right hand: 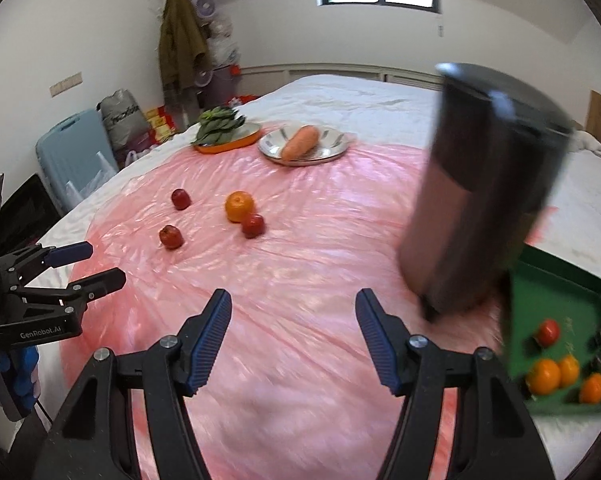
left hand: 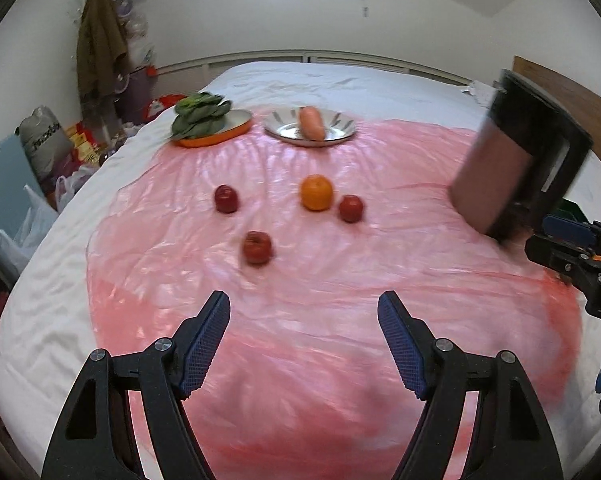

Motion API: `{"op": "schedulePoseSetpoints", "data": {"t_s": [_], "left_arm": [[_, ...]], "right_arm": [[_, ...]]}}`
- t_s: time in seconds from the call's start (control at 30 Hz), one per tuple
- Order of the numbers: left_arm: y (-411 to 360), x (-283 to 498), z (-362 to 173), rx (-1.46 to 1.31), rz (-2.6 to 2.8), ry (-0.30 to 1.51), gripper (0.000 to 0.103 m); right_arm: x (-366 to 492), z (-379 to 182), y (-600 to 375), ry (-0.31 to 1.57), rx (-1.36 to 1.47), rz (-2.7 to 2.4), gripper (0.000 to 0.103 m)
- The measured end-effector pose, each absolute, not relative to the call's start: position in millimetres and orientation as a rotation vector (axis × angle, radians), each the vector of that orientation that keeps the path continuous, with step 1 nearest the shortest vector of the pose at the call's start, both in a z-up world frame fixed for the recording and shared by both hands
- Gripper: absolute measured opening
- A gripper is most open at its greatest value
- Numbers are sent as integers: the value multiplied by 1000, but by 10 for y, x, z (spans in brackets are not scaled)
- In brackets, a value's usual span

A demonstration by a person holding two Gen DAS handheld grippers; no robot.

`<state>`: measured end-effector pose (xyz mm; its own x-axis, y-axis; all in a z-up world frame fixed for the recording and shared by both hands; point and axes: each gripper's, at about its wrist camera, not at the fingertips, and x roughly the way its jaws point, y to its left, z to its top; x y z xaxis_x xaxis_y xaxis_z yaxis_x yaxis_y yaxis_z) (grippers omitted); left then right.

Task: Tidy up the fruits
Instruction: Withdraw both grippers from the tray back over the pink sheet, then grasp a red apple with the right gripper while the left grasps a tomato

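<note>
Left hand-held gripper (left hand: 304,320) hangs over the pink plastic sheet (left hand: 340,280) with its jaws apart and nothing between them; the right hand-held gripper (right hand: 294,320) likewise stands open and empty over the same sheet, which is spread on a bed (left hand: 300,76); ahead of both lie the loose fruits: an orange (left hand: 317,192) with a red fruit (left hand: 350,208) just to its right, another red fruit (left hand: 226,198) off to the left, and a third (left hand: 257,247) nearest the left fingertips; further ahead sit an orange dish of greens (left hand: 204,120) and a silver plate (left hand: 332,134) bearing a carrot (left hand: 312,123); to the right of the right hand-held gripper a green tray (right hand: 556,304) already holds three oranges and one red fruit, so I judge the sorting roughly half done, with four pieces left on the sheet; a dark tumbler (right hand: 480,200) is badly blurred and hides part of the tray, whose near edge is smeared; whether the red fruits are apples or tomatoes I cannot tell.
</note>
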<state>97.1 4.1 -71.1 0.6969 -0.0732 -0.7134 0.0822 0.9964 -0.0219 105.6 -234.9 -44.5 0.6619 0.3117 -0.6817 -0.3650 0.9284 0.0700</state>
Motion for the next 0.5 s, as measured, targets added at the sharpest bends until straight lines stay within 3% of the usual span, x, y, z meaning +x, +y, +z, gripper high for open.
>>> {"op": "schedulePoseSetpoints", "data": {"t_s": [0.37, 0.43, 0.5], "left_arm": [[426, 1529, -928, -69, -118, 837, 70], [422, 1611, -976, -73, -119, 846, 66], [436, 1710, -1046, -82, -114, 862, 61]], "right_arm": [[1805, -737, -1651, 827, -121, 503, 98], [1899, -797, -1613, 844, -121, 507, 88], [2002, -869, -1588, 865, -120, 510, 84]]}}
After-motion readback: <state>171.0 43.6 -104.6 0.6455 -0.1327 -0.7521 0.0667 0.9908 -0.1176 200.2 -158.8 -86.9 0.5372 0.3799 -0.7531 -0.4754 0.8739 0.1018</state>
